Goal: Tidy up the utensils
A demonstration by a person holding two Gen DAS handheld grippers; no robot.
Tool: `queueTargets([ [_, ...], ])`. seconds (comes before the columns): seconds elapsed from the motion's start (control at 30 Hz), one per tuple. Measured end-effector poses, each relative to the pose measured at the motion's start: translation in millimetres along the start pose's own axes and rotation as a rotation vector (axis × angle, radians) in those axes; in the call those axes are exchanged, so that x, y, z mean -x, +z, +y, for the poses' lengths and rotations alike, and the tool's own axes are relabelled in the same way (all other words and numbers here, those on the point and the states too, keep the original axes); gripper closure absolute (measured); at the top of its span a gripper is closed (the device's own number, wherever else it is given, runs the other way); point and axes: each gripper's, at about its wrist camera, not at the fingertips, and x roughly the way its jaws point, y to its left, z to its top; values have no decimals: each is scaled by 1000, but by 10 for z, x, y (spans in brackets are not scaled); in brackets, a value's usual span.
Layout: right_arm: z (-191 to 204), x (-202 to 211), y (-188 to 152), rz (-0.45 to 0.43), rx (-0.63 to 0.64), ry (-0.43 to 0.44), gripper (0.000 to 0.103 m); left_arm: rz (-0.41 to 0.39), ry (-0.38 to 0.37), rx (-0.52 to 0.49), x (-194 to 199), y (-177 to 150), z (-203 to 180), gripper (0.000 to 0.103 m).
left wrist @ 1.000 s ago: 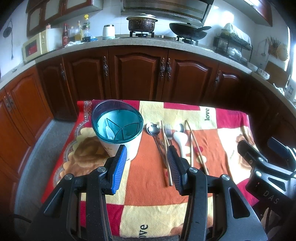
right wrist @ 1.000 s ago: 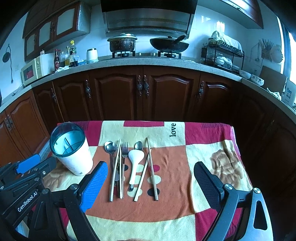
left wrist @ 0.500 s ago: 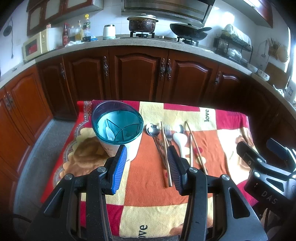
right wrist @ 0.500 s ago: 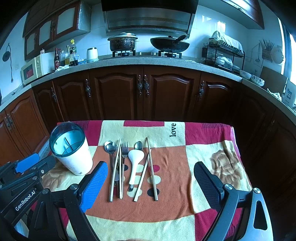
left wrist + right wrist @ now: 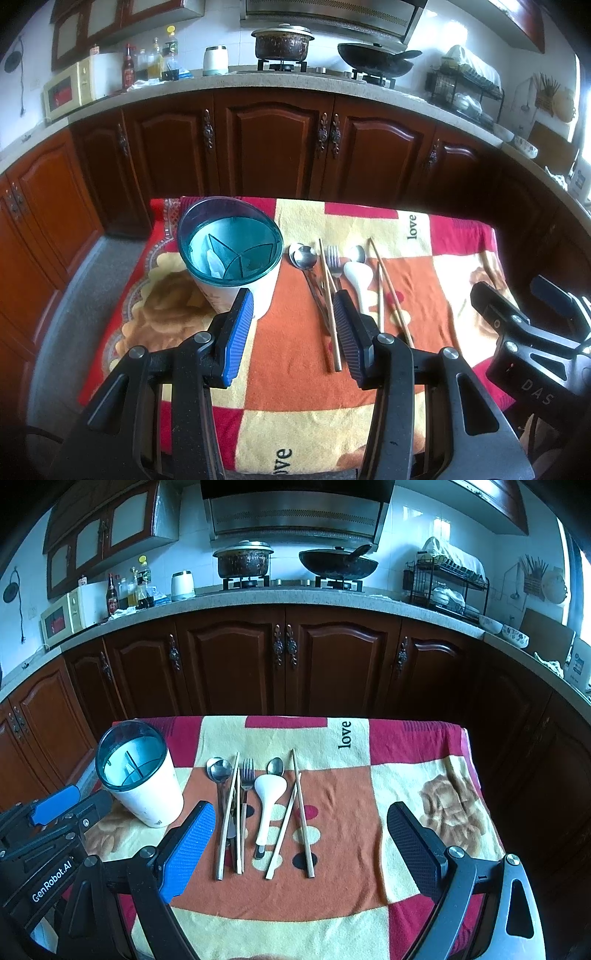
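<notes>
Over on the left of the patchwork cloth (image 5: pixel 406 775) stands the utensil holder (image 5: pixel 146 794), a white cup with a teal see-through rim, upright, its inside split by dividers into compartments. The left gripper (image 5: pixel 293 325) hovers low over the near side of the cloth with its blue-padded fingers (image 5: pixel 238 332) spread apart and nothing between them; the left pad sits just in front of the holder's wall. Beside the holder, the utensils lie in a row, handles toward us: two metal spoons (image 5: pixel 218 770) nested one over the other, then a pair of wooden chopsticks (image 5: pixel 231 812) close together, a fork (image 5: pixel 246 775) just beside them, a white rice spoon (image 5: pixel 269 797) with a small metal spoon (image 5: pixel 275 766) at its far end, and a second pair of chopsticks (image 5: pixel 301 812) crossing in a narrow X. The right gripper (image 5: pixel 301 843) hangs above the near ends of those handles, its jaws opened wide and holding nothing. Behind the table run dark wooden cabinets (image 5: pixel 284 657) under a counter, with a pot (image 5: pixel 243 561) and a wok (image 5: pixel 338 565) on the hob
</notes>
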Motion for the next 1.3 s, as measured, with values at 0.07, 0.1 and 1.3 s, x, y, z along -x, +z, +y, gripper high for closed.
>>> queueTargets([
  [0.07,2,-22,0,6,0,-1,10,2,1,3,-19,-3,6,58],
  [0.1,-3,-33,-3,9,-1,-2,10,4,0,4,-25,-1,9,58],
  [1.3,-222,-698,-106,111,-19,138,12,114,-34,-14,-514,-140,78,58],
])
